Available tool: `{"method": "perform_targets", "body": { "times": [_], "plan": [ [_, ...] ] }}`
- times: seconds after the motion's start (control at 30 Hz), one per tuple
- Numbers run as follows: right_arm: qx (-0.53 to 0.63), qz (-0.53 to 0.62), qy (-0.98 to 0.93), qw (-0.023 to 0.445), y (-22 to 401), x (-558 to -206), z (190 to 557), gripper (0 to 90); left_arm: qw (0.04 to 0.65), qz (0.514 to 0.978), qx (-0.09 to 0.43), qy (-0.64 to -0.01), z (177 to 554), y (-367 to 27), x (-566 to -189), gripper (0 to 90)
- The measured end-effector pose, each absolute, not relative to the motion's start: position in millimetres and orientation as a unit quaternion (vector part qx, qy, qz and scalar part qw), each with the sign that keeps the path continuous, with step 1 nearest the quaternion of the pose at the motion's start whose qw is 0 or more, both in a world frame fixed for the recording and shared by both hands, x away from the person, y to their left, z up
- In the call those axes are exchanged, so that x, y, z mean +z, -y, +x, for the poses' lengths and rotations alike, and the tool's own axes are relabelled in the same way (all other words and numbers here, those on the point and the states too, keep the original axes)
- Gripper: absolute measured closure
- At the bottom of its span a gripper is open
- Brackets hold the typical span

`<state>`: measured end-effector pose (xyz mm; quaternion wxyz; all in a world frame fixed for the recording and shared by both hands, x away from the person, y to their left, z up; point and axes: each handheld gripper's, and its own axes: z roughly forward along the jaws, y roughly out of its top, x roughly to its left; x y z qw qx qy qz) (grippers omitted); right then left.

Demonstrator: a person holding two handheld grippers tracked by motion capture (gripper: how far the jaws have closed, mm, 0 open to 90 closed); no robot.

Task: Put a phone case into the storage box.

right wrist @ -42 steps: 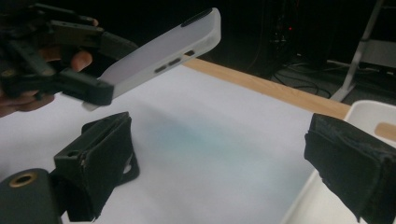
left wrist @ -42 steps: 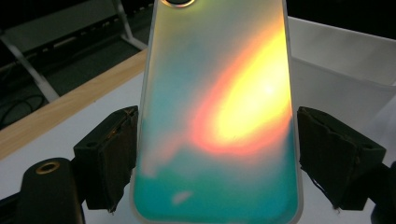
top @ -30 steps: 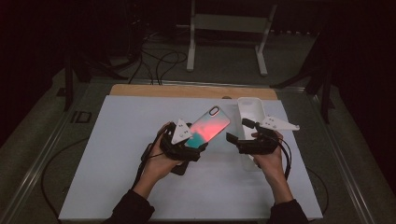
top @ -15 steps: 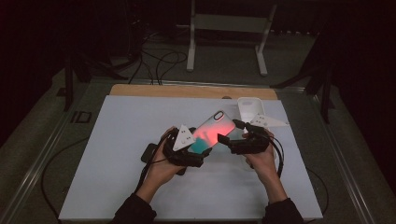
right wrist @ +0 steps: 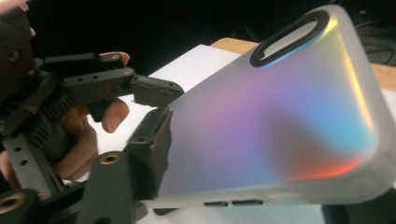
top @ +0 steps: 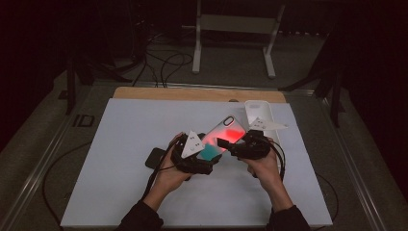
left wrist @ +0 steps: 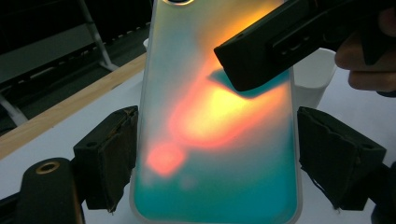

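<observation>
- While your left gripper (top: 204, 156) clamps the iridescent phone case (top: 219, 139) across its width at centre frame, above the white mat (top: 120, 144), keep that grip steady.
- Your right gripper (top: 226, 143) has just been closing on the case's side; whether its pads press yet, you cannot tell (ease in squarely).
- Mind the white tray (top: 257, 113) just upper right and the dark object (top: 155, 157) left of your hands.

Black hand-held gripper (top: 219, 155) each hand, grey triangular top plates, black cables, brass screws; dark sleeves (top: 139, 220).
</observation>
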<state>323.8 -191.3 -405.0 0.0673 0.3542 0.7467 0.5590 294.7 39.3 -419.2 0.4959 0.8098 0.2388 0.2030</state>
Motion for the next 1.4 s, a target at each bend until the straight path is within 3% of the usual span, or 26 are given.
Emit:
{"method": "perform_targets", "body": {
  "times": [0.1,0.3,0.7,0.73,0.77,1.4],
  "plan": [
    [0.562,0.359,-0.743,0.059,192,-404,324,50.7,0.495,0.810,0.202,-0.241,295,-39,-420,17.1],
    [0.568,0.360,-0.739,0.035,192,-402,323,68.5,0.488,0.814,0.202,-0.241,295,-36,-422,17.2],
    [0.575,0.361,-0.735,0.007,188,-402,322,85.0,0.478,0.817,0.202,-0.250,297,-32,-427,17.0],
    [0.576,0.361,-0.734,0.009,187,-401,322,86.2,0.476,0.816,0.208,-0.254,297,-32,-427,21.9],
    [0.575,0.362,-0.734,0.016,186,-401,321,86.4,0.480,0.815,0.199,-0.257,298,-33,-427,25.8],
    [0.580,0.340,-0.739,0.038,194,-396,319,86.5,0.490,0.816,0.129,-0.278,304,-62,-426,14.9]
  ]
}}
